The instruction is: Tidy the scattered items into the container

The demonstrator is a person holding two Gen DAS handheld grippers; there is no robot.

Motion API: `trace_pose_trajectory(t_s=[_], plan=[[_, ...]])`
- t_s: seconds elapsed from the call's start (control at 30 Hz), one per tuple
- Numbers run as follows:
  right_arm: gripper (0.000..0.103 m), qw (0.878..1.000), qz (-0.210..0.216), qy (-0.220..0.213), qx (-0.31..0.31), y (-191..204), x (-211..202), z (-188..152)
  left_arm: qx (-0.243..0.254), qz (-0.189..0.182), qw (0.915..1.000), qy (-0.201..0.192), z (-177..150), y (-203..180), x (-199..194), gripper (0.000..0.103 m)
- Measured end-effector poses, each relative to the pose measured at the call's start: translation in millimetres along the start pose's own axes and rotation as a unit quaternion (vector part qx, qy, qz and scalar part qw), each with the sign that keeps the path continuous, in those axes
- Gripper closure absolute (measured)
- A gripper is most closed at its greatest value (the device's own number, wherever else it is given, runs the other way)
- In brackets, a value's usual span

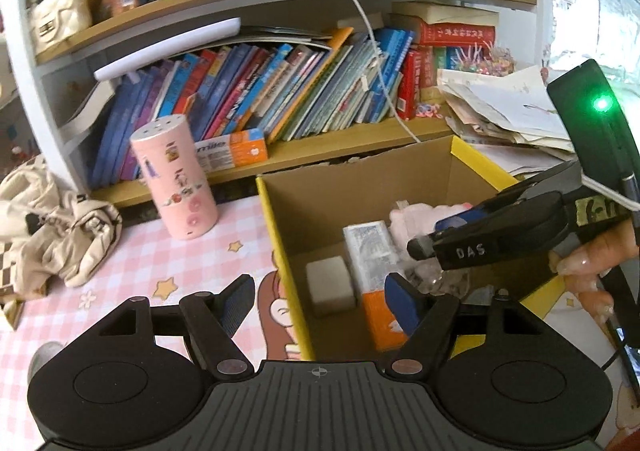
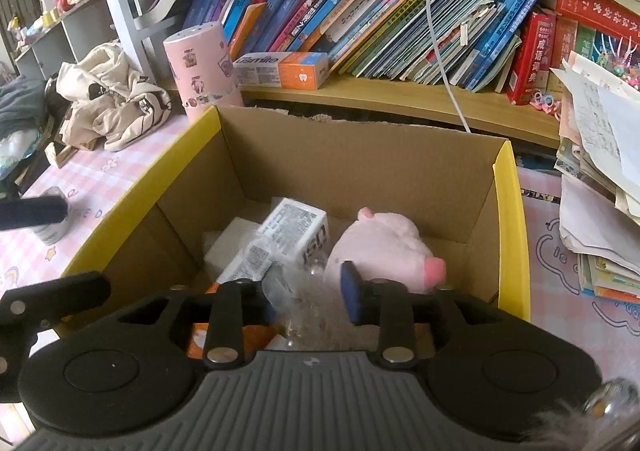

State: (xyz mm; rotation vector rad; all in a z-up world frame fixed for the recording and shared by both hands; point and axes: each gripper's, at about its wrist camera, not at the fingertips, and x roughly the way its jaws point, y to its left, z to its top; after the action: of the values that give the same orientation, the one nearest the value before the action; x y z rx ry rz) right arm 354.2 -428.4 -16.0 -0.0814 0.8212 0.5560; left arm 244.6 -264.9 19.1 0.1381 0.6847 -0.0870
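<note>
The cardboard box (image 2: 360, 155) is sitting on the pink checked counter (image 1: 132, 271), holding a plush pig (image 2: 384, 247), a white carton (image 2: 296, 231), a grey block (image 1: 331, 285), an orange-ended toothpaste box (image 1: 380, 315) and crinkly clear plastic (image 2: 304, 291). The left claw (image 1: 320, 303) is hovering spread and empty over the box's near wall; the right claw (image 2: 304, 291) is hanging spread above the plastic, gripping nothing. A pink canister (image 1: 176, 179) is standing outside on the counter. It is probably light and smooth (so slippery), best pinched across its middle; the pig looks soft and forgiving.
</note>
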Motion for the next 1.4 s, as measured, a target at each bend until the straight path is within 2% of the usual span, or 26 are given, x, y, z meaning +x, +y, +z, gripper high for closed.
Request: trace_pose_trajectory(t_s=[0.13, 0.23, 0.3, 0.47, 0.6, 0.87, 1.07, 1.4], plan=[[0.066, 1.000, 0.002, -0.004, 0.005, 2, -4, -1, -0.007, 0.006, 1.0000, 0.001, -5, 4, -7, 0.030], [0.062, 1.000, 0.002, -0.010, 0.006, 4, -9, -2, -0.011, 0.009, 0.9999, 0.000, -8, 5, -12, 0.030], [0.054, 1.000, 0.002, -0.015, 0.007, 6, -14, -3, -0.013, 0.009, 0.9999, -0.002, -9, 5, -15, 0.029], [0.046, 0.999, -0.001, -0.038, 0.011, 9, -28, -7, -0.013, 0.010, 0.9998, -0.006, -12, 3, -23, 0.030], [0.030, 0.998, -0.009, -0.060, 0.015, 12, -41, -10, -0.014, 0.010, 0.9998, -0.013, -15, 2, -31, 0.029], [0.017, 0.992, -0.049, -0.112, 0.018, 20, -74, -23, -0.014, -0.007, 0.9994, -0.031, -22, 2, -45, 0.029], [0.015, 0.988, -0.077, -0.131, 0.042, 24, -96, -40, -0.016, -0.026, 0.9988, -0.038, -31, 6, -56, 0.024], [0.010, 0.983, -0.123, -0.119, 0.069, 46, -113, -71, -0.010, -0.061, 0.9972, -0.042, -50, 20, -72, 0.024]])
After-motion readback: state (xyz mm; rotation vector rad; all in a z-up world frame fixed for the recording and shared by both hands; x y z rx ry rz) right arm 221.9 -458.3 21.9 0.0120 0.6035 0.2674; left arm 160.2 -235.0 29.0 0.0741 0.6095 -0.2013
